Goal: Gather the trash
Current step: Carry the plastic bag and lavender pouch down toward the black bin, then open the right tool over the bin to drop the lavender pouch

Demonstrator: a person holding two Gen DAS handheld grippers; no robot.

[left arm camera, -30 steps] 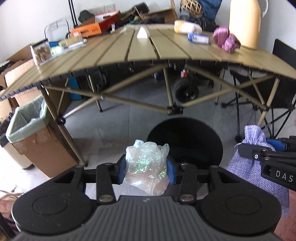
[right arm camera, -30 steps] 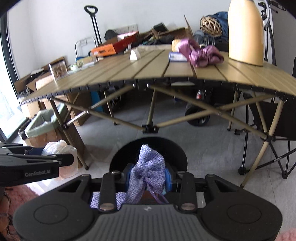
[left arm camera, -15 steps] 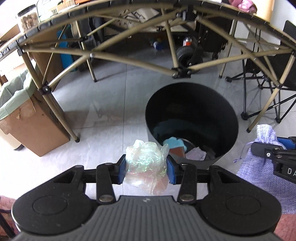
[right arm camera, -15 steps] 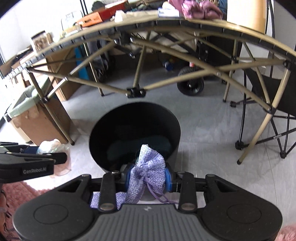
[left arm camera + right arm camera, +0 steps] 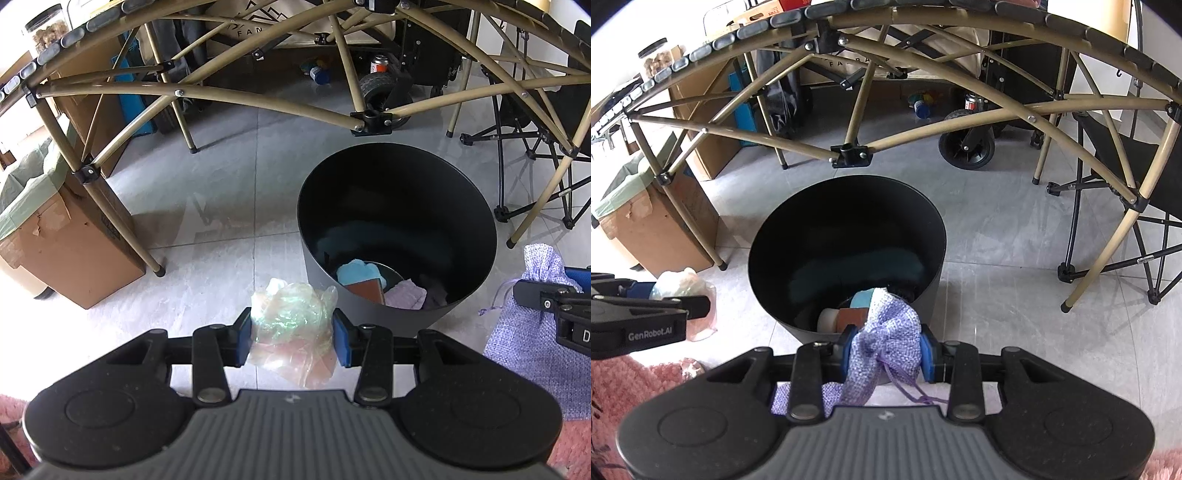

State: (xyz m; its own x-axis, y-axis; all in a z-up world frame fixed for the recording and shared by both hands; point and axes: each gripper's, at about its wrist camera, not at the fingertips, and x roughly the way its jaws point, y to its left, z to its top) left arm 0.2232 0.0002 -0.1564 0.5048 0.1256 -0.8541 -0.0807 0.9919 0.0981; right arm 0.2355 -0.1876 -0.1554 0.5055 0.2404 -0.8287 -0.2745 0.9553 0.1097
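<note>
The crumpled plastic bag (image 5: 291, 325) is translucent, with a pale green and pink sheen and many creases. The purple cloth pouch (image 5: 886, 332) is a woven lavender fabric bag with a thin drawstring hanging from its gathered neck. Both items are off the floor, just short of the near rim of the black bin (image 5: 399, 221). The bin is round, dark inside and open at the top; it contains a light blue item, a reddish-brown block and pale cloth at the bottom.

The bin stands on a floor of grey tiles (image 5: 221, 206). A folding table frame (image 5: 258, 103) of tan tubes with black joints spans the area behind and above the bin. A cardboard box (image 5: 66, 251) lined with a green bag stands to the left of a table leg. A black folding chair (image 5: 1126, 177) stands to the right, and a black wheel (image 5: 967, 147) is visible behind the frame. Pink carpet shows at the lower picture corners.

The left gripper (image 5: 291, 338) has its blue pads a moderate way apart, pressing both sides of the plastic bag. The right gripper (image 5: 886, 350) is closed narrowly on the neck of the pouch, whose body hangs beneath the fingers.
</note>
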